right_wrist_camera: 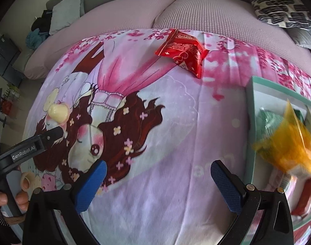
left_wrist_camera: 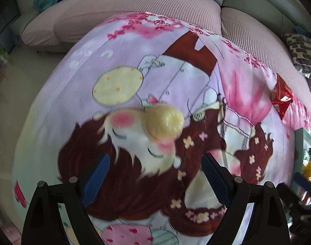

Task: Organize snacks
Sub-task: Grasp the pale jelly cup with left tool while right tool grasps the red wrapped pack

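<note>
Jaws spread, box (right_wrist_camera: 249, 126) holding yellow packet (right_wrist_camera: 292, 145)

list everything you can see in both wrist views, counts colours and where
blanket: 1, lilac and pink with a cartoon girl print, spread over the surface
red snack packet: 1, red, far edge of the blanket
jelly cup: 1, pale yellow, on the blanket ahead of the left gripper
box: 1, teal rim, right edge of the blanket, snacks inside
orange packet: 1, orange, blurred, over the box
green packet: 1, green, inside the box
sofa: 1, pink cover, behind the blanket
patterned cushion: 1, black and white, on the sofa at right
left gripper: 1, black with blue pads, open
right gripper: 1, black with blue pads, open
</note>
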The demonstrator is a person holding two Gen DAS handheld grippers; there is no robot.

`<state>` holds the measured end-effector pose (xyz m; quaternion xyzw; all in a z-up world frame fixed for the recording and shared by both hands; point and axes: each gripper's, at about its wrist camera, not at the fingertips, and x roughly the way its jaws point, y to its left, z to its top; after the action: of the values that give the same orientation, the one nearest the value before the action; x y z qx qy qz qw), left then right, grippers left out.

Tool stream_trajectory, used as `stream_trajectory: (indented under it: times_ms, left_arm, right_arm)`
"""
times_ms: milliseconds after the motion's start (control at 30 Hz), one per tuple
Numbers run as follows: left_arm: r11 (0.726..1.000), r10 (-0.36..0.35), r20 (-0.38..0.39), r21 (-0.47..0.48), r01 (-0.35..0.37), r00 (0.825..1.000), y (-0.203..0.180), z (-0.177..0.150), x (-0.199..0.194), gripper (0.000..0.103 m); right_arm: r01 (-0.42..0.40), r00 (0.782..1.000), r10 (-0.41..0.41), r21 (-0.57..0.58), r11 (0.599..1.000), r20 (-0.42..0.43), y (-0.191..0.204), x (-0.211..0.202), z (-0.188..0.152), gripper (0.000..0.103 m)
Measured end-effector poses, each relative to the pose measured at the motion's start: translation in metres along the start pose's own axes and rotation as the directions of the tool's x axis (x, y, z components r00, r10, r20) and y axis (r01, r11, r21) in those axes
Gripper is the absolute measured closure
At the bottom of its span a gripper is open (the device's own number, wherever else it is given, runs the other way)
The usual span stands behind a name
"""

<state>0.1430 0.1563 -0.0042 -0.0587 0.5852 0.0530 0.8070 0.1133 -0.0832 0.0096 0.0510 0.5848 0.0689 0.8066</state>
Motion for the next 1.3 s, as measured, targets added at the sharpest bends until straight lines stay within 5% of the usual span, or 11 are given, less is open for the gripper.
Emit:
stream_trajectory:
  times_ms: [367,500,700,1300]
  left_arm:
    - [0.987,0.078,-0.04,0.145,-0.072,0.996,-0.017,0.025,0.024,0.019]
    - [0.985,0.078,-0.044,0.156,-0.07,0.996,-0.019,0.028,0.031,0.027]
    - [0.983,0.076,-0.022,0.171,-0.072,0.997,-0.025,0.038,0.033,0.054]
    - [0.974,0.022,-0.003,0.226,-0.021,1.0,-0.093,0.066,0.038,0.055]
  right_arm:
    - [-0.003,0.998,0.01,0.093,0.996,-0.069,-0.027,0.01,0.086,0.0]
    - [0.01,0.997,0.004,0.172,0.985,-0.079,-0.044,0.012,0.115,0.0]
    - [0.022,0.995,0.001,0.228,0.973,-0.102,-0.058,0.022,0.141,0.0]
    - [0.059,0.987,-0.017,0.265,0.962,-0.16,-0.061,0.066,0.166,0.021]
